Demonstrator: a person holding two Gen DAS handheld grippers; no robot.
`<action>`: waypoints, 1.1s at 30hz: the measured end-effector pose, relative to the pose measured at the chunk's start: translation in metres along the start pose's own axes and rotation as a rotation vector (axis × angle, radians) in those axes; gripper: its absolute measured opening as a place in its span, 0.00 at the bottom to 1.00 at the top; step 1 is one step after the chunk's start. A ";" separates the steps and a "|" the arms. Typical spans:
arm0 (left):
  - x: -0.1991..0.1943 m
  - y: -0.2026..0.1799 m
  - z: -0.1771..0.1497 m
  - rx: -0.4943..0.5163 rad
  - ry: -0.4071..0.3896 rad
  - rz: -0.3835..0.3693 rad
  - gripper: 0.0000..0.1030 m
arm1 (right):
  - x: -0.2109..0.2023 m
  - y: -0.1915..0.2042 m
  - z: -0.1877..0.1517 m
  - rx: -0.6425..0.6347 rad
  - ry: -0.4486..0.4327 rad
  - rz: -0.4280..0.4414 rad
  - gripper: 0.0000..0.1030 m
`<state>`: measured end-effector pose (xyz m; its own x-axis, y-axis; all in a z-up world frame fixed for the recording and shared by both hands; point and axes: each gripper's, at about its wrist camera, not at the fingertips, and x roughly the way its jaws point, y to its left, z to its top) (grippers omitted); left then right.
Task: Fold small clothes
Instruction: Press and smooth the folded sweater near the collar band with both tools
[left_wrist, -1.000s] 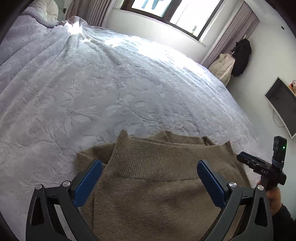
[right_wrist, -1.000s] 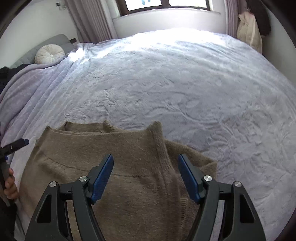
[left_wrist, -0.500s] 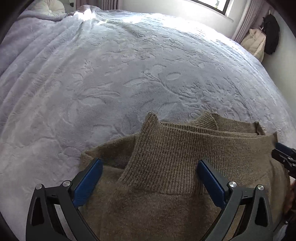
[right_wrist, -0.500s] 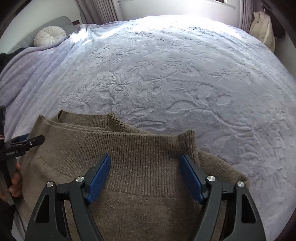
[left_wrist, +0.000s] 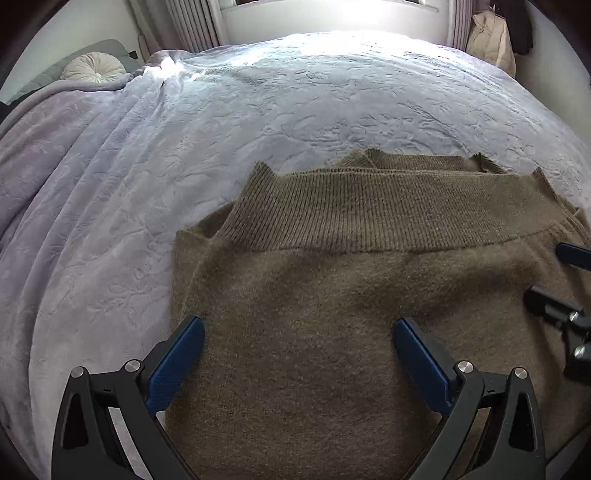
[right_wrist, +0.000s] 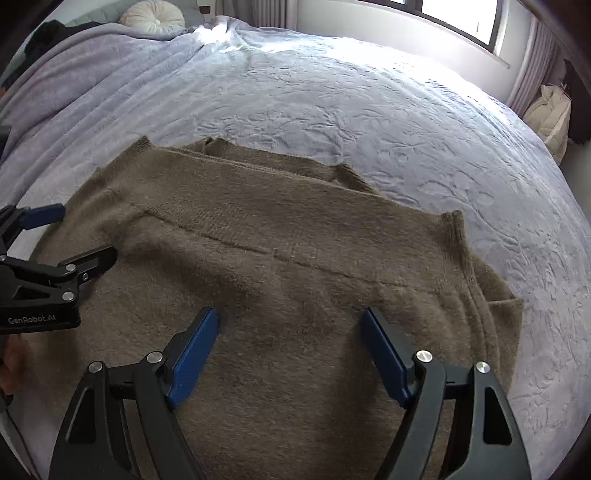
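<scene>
Blue-padded left hand-held gripper (left_wrist: 297, 336) and right hand-held gripper (right_wrist: 290, 326) both gape, empty, over the sweater (left_wrist: 351, 295). Sweater lies on the bed (left_wrist: 184, 147), apparently folded over once, ribbed band on top; further folds probably remain.

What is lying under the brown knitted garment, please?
The brown knitted garment lies on a lilac embossed bedspread, which shows all around it. Anything directly beneath the garment is covered and cannot be seen.
</scene>
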<state>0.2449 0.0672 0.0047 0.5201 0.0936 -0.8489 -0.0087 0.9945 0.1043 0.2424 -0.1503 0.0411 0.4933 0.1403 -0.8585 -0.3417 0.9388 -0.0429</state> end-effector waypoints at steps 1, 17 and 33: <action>0.001 0.007 -0.002 -0.016 0.002 -0.017 1.00 | -0.002 -0.011 -0.001 0.035 0.000 -0.004 0.79; -0.028 0.021 -0.023 -0.026 -0.022 0.019 1.00 | -0.046 -0.045 -0.031 0.145 -0.038 -0.103 0.80; -0.055 -0.012 -0.079 0.025 -0.036 -0.014 1.00 | -0.044 0.051 -0.059 0.028 -0.035 -0.065 0.81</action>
<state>0.1488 0.0541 0.0090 0.5501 0.0774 -0.8315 0.0202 0.9942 0.1059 0.1556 -0.1275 0.0466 0.5419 0.0891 -0.8357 -0.2858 0.9547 -0.0836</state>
